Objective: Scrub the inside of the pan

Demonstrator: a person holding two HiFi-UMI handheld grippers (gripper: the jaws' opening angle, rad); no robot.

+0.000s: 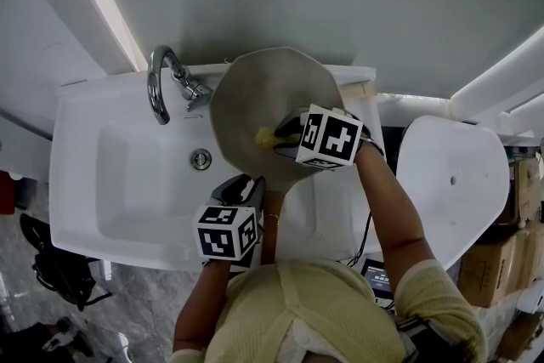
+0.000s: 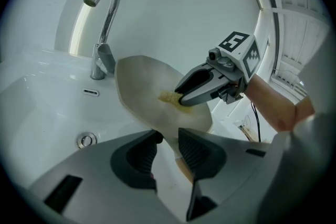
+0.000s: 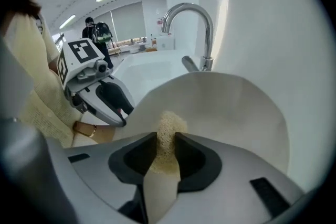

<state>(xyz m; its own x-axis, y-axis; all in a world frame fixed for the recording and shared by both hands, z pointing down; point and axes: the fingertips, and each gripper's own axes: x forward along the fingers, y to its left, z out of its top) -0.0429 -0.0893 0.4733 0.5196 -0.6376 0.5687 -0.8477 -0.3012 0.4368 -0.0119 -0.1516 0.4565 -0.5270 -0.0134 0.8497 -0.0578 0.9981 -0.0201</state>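
Note:
A pale grey pan (image 1: 263, 98) is tilted up over the right end of a white sink (image 1: 127, 183), its inside facing me. My left gripper (image 1: 246, 185) is shut on the pan's wooden handle (image 2: 182, 166), just below the bowl. My right gripper (image 1: 285, 138) is shut on a yellow sponge (image 1: 265, 136) and presses it against the pan's inner surface near the middle. In the right gripper view the sponge (image 3: 169, 128) sticks out between the jaws onto the pan (image 3: 231, 107). In the left gripper view the right gripper (image 2: 181, 99) holds the sponge (image 2: 169, 97) on the pan (image 2: 142, 86).
A chrome faucet (image 1: 161, 81) curves over the basin behind the pan, with the drain (image 1: 201, 159) below it. A white rounded panel (image 1: 450, 183) lies right of the sink, cardboard boxes (image 1: 501, 251) beyond it. A dark bag (image 1: 59, 276) sits on the floor at left.

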